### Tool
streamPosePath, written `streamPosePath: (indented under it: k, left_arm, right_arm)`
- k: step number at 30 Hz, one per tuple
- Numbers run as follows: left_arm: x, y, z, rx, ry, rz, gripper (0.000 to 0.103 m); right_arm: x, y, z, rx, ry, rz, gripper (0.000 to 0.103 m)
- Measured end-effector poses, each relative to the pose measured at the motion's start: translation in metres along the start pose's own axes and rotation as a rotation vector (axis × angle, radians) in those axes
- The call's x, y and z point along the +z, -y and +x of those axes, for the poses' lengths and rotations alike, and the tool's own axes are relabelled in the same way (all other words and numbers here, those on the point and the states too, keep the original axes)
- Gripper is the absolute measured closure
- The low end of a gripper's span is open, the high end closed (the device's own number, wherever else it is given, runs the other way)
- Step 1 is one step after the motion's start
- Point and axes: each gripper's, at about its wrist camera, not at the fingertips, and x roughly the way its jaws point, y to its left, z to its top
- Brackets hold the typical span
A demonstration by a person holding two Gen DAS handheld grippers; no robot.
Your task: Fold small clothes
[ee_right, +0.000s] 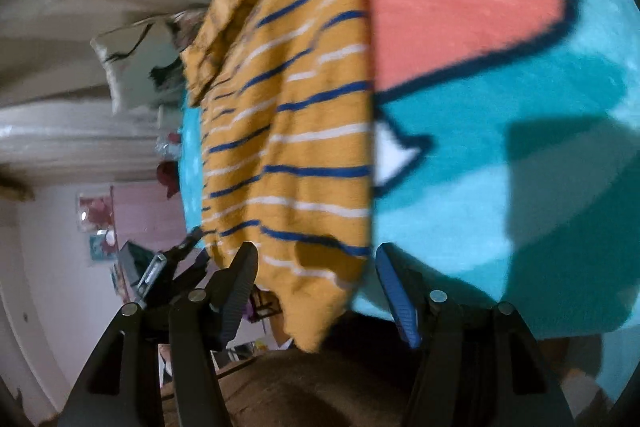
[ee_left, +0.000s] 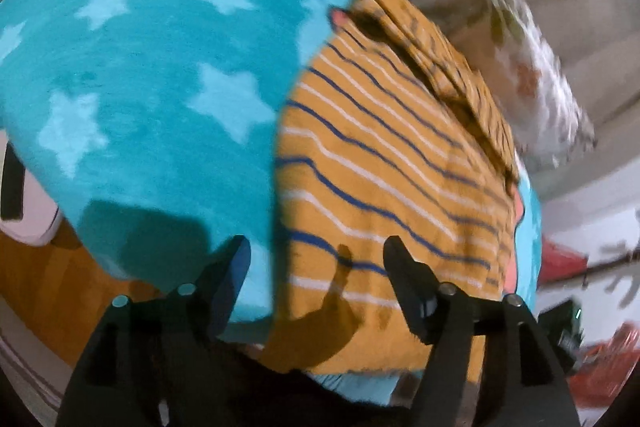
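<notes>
In the left wrist view, a mustard striped garment [ee_left: 384, 163] is seen spread flat on a turquoise star-patterned blanket [ee_left: 152, 67], its upper edge bunched into folds. The left gripper [ee_left: 316, 259] is held above the garment's near hem with its jaws apart and nothing between them; only their shadow falls on the cloth. In the right wrist view, the same garment [ee_right: 296, 131] is shown lying on the blanket [ee_right: 460, 187], beside a coral shape outlined in dark blue. The right gripper [ee_right: 316, 267] is held with its jaws apart around the garment's near corner, though through the blur no pad seems to be pressed against the cloth.
</notes>
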Motion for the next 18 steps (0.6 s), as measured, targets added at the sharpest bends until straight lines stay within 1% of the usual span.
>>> streamPosePath:
  k: [2,4,6,8,9,11,13,15,16,18]
  left_arm:
    - [0.007,-0.012,-0.002,-0.004,0.013,-0.051,0.033]
    - [0.012,-0.018,0.0,-0.019,0.012,-0.074,0.033]
    - [0.013,-0.016,0.003,-0.024,0.006,-0.049,0.029]
    - [0.012,-0.008,0.007,-0.033,-0.012,-0.007,0.028]
    - [0.011,-0.003,0.009,-0.045,-0.021,0.016,0.027]
    - [0.008,0.005,0.015,-0.094,-0.054,0.045,0.027]
    - [0.003,0.012,0.021,-0.148,-0.087,0.057,0.027]
    - [0.0,0.018,0.024,-0.157,-0.094,0.073,0.027]
    - [0.001,0.02,0.024,-0.152,-0.095,0.083,0.027]
    - [0.0,0.019,0.024,-0.174,-0.114,0.077,0.027]
  right_arm:
    - [-0.002,0.001,-0.001,0.008,0.015,0.008,0.037]
    - [-0.004,0.001,0.0,0.001,0.024,0.005,0.037]
    - [-0.004,0.001,-0.002,0.0,0.042,0.014,0.037]
    - [-0.003,0.005,-0.006,-0.001,0.061,0.028,0.037]
    - [-0.001,0.007,-0.006,0.006,0.069,0.038,0.037]
    - [0.001,0.009,-0.005,0.024,0.069,0.046,0.036]
    - [0.004,0.007,0.006,0.075,0.034,0.037,0.033]
    - [0.007,0.003,0.025,0.151,-0.039,0.026,0.034]
    - [0.008,-0.003,0.032,0.161,-0.056,0.0,0.033]
    - [0.008,-0.015,0.046,0.142,-0.094,-0.041,0.033]
